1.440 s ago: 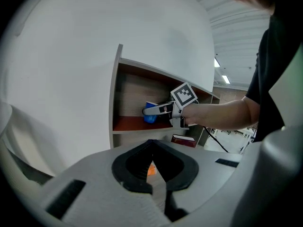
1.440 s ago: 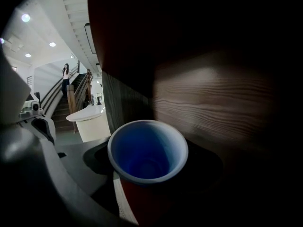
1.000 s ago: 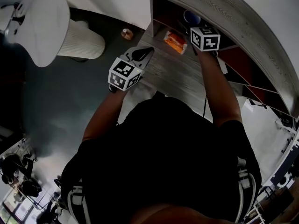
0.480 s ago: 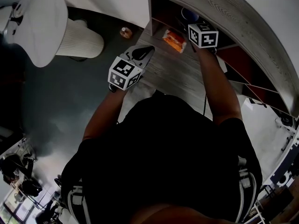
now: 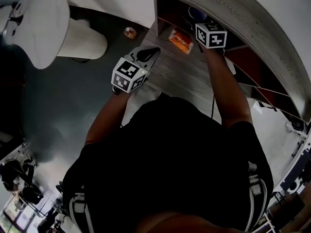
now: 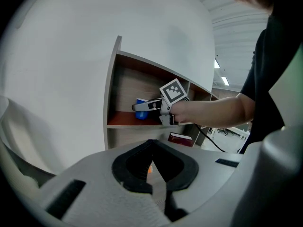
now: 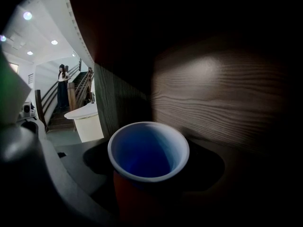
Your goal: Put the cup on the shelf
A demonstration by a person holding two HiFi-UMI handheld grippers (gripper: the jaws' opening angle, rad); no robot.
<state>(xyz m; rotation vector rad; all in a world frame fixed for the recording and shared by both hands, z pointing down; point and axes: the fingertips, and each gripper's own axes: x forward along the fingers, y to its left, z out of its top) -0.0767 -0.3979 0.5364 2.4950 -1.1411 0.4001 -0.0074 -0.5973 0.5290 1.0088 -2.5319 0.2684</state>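
The blue cup (image 7: 148, 150), white inside near the rim, stands upright between the jaws of my right gripper (image 7: 148, 176), which is shut on it inside a dark wooden shelf compartment. In the left gripper view the cup (image 6: 141, 114) sits at the red shelf board (image 6: 124, 119) with the right gripper (image 6: 142, 109) reaching in from the right. From the head view only the cup's blue rim (image 5: 196, 13) shows past the right gripper (image 5: 200, 21). My left gripper (image 5: 148, 55) hovers over the desk, shut and empty.
An orange packet (image 5: 181, 40) lies on the grey wooden desk (image 5: 180, 79) below the shelf. A small round object (image 5: 129, 32) sits on the floor by the desk corner. A white round stool (image 5: 46, 25) stands left. A red book (image 6: 182, 138) lies in the lower compartment.
My right gripper has moved a little deeper into the shelf compartment with the cup. The left gripper has barely shifted.
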